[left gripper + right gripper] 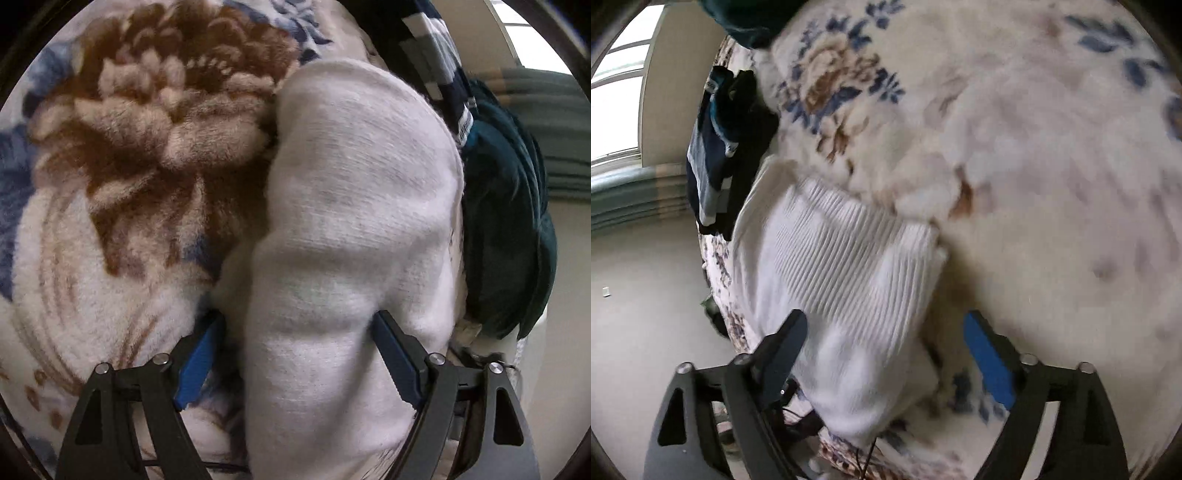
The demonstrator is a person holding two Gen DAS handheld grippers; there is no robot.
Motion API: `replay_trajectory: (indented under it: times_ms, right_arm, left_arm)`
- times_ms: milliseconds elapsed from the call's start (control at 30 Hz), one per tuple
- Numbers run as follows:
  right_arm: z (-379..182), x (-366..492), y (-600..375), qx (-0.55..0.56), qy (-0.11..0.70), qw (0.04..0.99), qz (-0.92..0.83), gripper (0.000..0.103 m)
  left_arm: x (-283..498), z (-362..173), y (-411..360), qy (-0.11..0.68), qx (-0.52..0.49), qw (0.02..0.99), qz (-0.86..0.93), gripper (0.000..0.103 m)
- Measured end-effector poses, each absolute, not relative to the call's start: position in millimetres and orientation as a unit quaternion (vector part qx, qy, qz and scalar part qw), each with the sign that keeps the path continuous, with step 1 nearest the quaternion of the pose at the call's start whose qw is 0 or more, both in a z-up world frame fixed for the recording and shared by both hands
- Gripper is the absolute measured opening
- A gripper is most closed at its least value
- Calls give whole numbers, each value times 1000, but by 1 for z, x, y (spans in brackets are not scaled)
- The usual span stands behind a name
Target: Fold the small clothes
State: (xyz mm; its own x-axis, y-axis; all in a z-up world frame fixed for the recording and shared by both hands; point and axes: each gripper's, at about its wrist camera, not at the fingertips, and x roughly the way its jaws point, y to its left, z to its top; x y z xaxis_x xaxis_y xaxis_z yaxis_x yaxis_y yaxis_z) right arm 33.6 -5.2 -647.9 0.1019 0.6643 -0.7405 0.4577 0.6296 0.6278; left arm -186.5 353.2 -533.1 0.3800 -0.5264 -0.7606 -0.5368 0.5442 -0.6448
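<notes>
In the left wrist view, a white sock (354,236) fills the middle and lower centre of the frame, lying on a fluffy floral blanket (122,184) with brown and blue flowers. The left gripper (299,354) sits at the bottom of the frame with its jaws spread wide. The sock runs up between the two blue-padded fingers (199,362), and its sides lie against or very near them; whether the pads actually press into the cloth I cannot tell. To the right of the sock, at the upper right of the frame, lies a dark teal garment (509,229), with a navy piece with pale blocks (439,51) above it.

In the right wrist view (blurred), the same white sock (846,266) shows its ribbed cuff in the centre and lower left of the frame, resting on the floral blanket (1034,155). The right gripper (886,350) is at the bottom, jaws wide apart and holding nothing. The sock's lower part lies between its fingers, close to the left one and clear of the blue pad (990,362) on the right. A navy and pale-blue garment (716,162) lies at the blanket's edge on the left of the frame, beside a pale floor (639,295) and a window (617,99) at upper left.
</notes>
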Motion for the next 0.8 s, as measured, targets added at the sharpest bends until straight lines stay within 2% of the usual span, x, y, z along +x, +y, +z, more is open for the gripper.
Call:
replay_trajectory:
  times_ms: [100,133,167,200,233,433,500,567,600,633,667,700,800]
  right_arm:
    - [-687,47,-6,456,682,562,102,90]
    - [-700,47,-5,476,686,540,109,89]
    - [-703,48,-6,485,680,539,107,84]
    - [-702,46,-8,499,661,550,108,31]
    - [-696,43,-11,501,647,563,113,10]
    - [-643,11,-40,475,618,623,66,9]
    - [-643,6,-47,455,628,627,67,11]
    - [-651,9,-43,443,647,616,72,22]
    - [-655,12,-41,441,654,609,82,35]
    - [-655,11,-42,447,653,604,93,56]
    - [-659,12,-41,461,650,595,110,64]
    - [-661,13,-39,476,644,587,123,71]
    - [-670,7,-22,469,651,570,177,71]
  left_arm:
    - [-188,-530,351,547,-474,690,0,79]
    - [-188,-527,349,542,-469,697,-5,73]
    - [-187,-525,348,544,-464,699,-9,72]
    - [-184,-522,348,547,-459,700,-13,72]
    - [-181,-519,349,548,-453,703,-14,72]
    - [-172,-518,351,559,-442,700,-27,73]
    - [-173,-522,352,560,-444,698,-25,73]
    - [-174,-529,350,559,-453,693,-32,74]
    - [-175,-530,349,557,-458,692,-36,75]
    - [-176,-533,348,552,-465,691,-44,77]
    - [-176,-535,347,548,-471,690,-47,78]
    - [-176,-537,347,542,-478,689,-52,78]
    - [-174,-544,348,528,-499,684,-61,78]
